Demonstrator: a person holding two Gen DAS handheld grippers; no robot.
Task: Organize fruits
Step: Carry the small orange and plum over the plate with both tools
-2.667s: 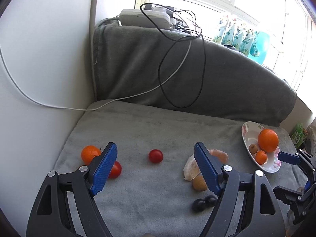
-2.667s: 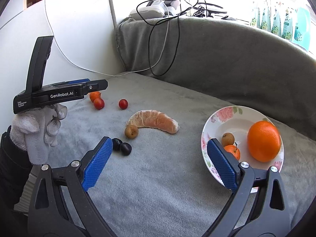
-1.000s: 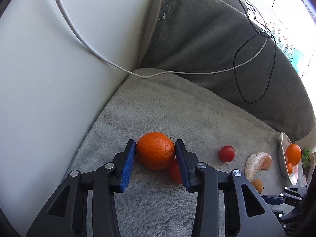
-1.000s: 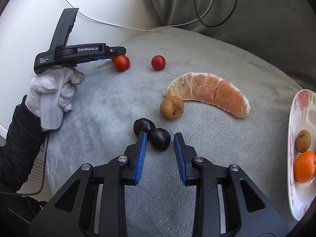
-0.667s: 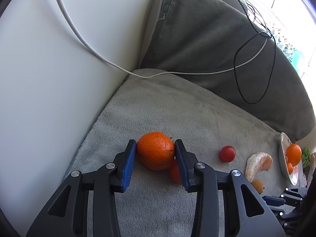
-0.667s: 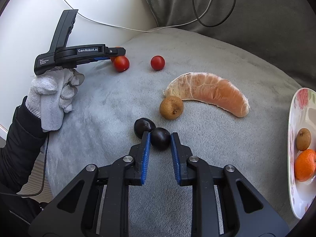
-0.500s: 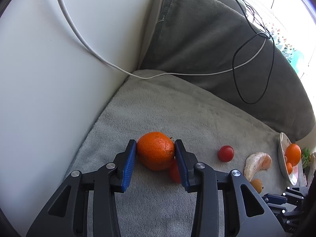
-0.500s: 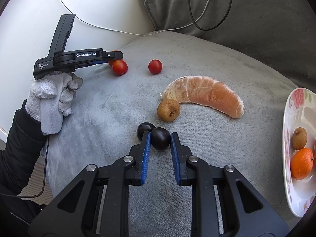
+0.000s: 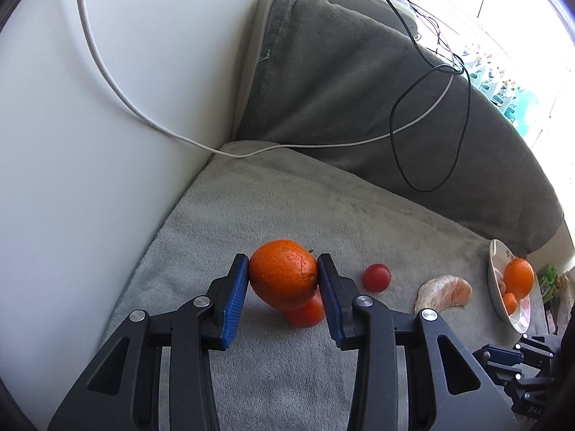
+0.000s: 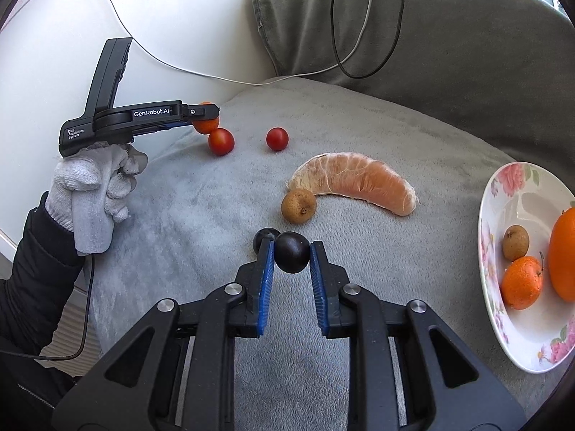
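Note:
My left gripper [image 9: 283, 273] is shut on a tangerine [image 9: 282, 273] and holds it just above the grey cushion [image 9: 287, 197]. A red tomato [image 9: 305, 310] lies right below it and another tomato [image 9: 376, 277] sits to the right. In the right wrist view my right gripper [image 10: 291, 253] is shut on a dark plum [image 10: 291, 251], lifted a little off the cushion. A second dark plum [image 10: 264, 236] stays behind its left finger. A flowered plate [image 10: 503, 194] at the right holds a large orange [image 10: 564, 251], a small tangerine [image 10: 521, 282] and a brown fruit [image 10: 515, 242].
A peeled pomelo segment [image 10: 355, 181] and a brown round fruit [image 10: 298, 206] lie mid-cushion. White wall [image 9: 90, 143] borders the left. A white cable [image 9: 305, 145] and black cable [image 9: 431, 115] hang over the grey backrest [image 9: 359, 89]. A gloved hand [image 10: 93, 186] holds the left gripper.
The right gripper's jaws closed on the dark plum and lifted it slightly. The left gripper raised the tangerine off the cushion, uncovering more of the tomato under it.

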